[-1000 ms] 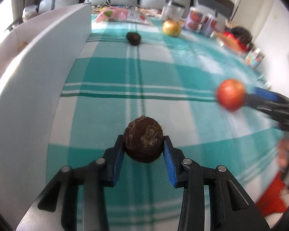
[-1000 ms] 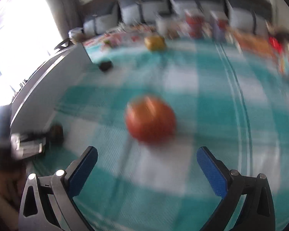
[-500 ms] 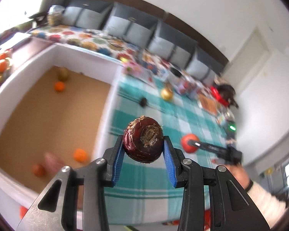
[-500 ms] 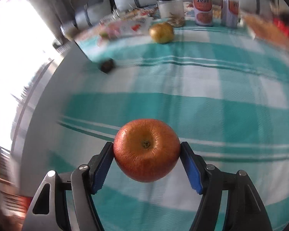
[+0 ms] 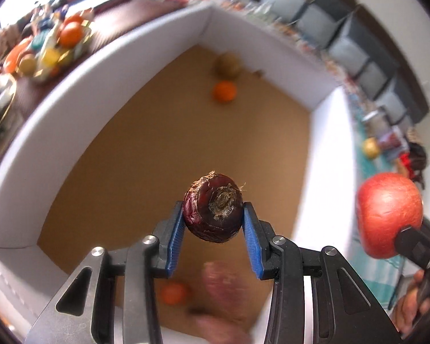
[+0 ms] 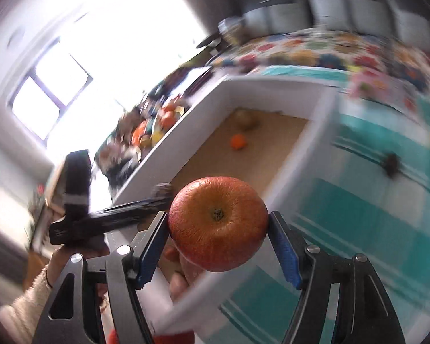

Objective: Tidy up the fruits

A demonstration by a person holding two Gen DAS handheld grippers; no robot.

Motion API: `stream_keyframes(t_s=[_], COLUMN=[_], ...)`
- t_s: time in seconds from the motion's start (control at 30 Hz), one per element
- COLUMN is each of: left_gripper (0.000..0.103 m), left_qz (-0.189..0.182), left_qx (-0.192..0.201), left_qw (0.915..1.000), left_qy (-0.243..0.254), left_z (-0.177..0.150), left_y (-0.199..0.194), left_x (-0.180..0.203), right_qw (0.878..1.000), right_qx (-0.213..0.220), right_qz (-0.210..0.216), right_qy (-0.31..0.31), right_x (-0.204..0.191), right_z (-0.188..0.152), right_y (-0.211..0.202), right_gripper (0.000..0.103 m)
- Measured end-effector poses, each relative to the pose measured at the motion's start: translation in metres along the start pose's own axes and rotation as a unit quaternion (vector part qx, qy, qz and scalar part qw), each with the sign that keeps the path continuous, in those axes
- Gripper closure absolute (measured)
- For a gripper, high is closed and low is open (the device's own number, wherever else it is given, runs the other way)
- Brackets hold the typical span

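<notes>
Two tongs, each clenched on one fruit: left gripper point(image 5: 213, 223) on the dark brown fruit point(image 5: 213, 207) over the white box point(image 5: 57, 109) (above checked cloth a second earlier), right gripper point(image 6: 218, 246) on the red apple point(image 6: 218, 228), two fruits point(image 6: 238, 141) at the far corner, the window point(image 6: 50, 97) only in the right view.

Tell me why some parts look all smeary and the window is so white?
Left wrist view: the dark fruit in the left gripper is sharp, but the box and its oranges blur. Right wrist view: the apple in the right gripper is sharp, the cloth streaks, and the window glares white.
</notes>
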State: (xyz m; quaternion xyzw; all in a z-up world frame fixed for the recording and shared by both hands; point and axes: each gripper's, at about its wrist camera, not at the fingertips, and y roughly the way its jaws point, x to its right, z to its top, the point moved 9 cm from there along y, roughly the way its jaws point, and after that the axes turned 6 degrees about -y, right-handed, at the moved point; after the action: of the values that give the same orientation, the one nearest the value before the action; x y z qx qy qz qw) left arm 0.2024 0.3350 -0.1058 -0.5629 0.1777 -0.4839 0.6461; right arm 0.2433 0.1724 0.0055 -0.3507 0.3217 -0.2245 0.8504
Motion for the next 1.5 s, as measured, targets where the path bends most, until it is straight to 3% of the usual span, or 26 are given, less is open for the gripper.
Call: stream_keyframes(t_s=[0.1,0.17,0.2,0.27,0.33,0.4,0.47,0.6,0.7,0.77,0.83,0.93,1.03,1.1,1.23,1.33,1.43,1.5], left_gripper=[0.054,0.028,0.025,0.024,0.024,0.024,0.023,0.019,0.014,0.012,0.01,0.01,0.011,0.011,0.011,0.01,0.005,0.003], left_qz=[0.02,0.024,0.024,0.017,0.01,0.002,-0.016,-0.081,-0.139,-0.171,-0.191,-0.177,-0.134,-0.11,-0.082,-0.072,-0.075,-0.063], left_qx=[-0.012,-0.002,0.01,0.033,0.064,0.094,0.122,0.16,0.159,0.148,0.125,0.091,0.062,0.045,0.023,0.021,0.056,0.079], left_qw=[0.9996,0.9995,0.9995,0.9992,0.9979,0.9955,0.9918,0.9787,0.9633,0.9526,0.9442,0.94,0.9431,0.9463,0.9549,0.9596,0.9551,0.946], left_qy=[-0.015,-0.019,-0.019,-0.014,-0.005,0.01,0.033,0.101,0.166,0.203,0.237,0.277,0.298,0.3,0.284,0.271,0.281,0.308], left_z=[-0.01,-0.014,-0.015,-0.014,-0.017,-0.021,-0.03,-0.065,-0.105,-0.133,-0.161,-0.201,-0.226,-0.235,-0.236,-0.223,-0.214,-0.218], left_y=[0.001,-0.004,-0.009,-0.022,-0.038,-0.054,-0.073,-0.105,-0.119,-0.119,-0.107,-0.064,-0.007,0.024,0.064,0.084,0.091,0.093], left_x=[-0.02,-0.024,-0.025,-0.025,-0.019,-0.007,0.016,0.093,0.165,0.208,0.248,0.29,0.307,0.307,0.302,0.295,0.296,0.297], right_qw=[0.997,0.994,0.993,0.996,0.996,0.992,0.986,0.967,0.944,0.932,0.921,0.91,0.903,0.915,0.909,0.91,0.91,0.91], right_qx=[-0.049,-0.067,-0.071,-0.027,0.031,0.089,0.112,0.112,0.045,0.018,0.012,0.018,0.006,0.038,0.031,0.032,0.032,0.032], right_qz=[-0.045,-0.071,-0.082,-0.081,-0.082,-0.094,-0.123,-0.228,-0.326,-0.36,-0.381,-0.399,-0.407,-0.365,-0.384,-0.38,-0.38,-0.38], right_qy=[-0.037,-0.052,-0.052,-0.036,-0.015,-0.008,-0.008,-0.005,0.02,0.046,0.079,0.113,0.137,0.166,0.159,0.163,0.163,0.163], right_x=[-0.01,-0.01,-0.009,-0.004,0.002,0.014,0.03,0.106,0.188,0.225,0.256,0.281,0.304,0.317,0.318,0.32,0.322,0.323], right_z=[-0.003,-0.009,-0.012,-0.006,0.004,0.006,-0.004,-0.074,-0.16,-0.204,-0.246,-0.28,-0.309,-0.318,-0.318,-0.317,-0.316,-0.316], right_y=[0.051,0.072,0.08,0.069,0.041,0.002,-0.024,-0.071,-0.093,-0.112,-0.141,-0.171,-0.179,-0.188,-0.191,-0.189,-0.186,-0.187], right_gripper=[0.034,0.033,0.033,0.029,0.003,0.0,0.0,0.0,0.0,0.0,0.0,0.0,0.0,0.0,0.0,0.0,0.0,0.0])
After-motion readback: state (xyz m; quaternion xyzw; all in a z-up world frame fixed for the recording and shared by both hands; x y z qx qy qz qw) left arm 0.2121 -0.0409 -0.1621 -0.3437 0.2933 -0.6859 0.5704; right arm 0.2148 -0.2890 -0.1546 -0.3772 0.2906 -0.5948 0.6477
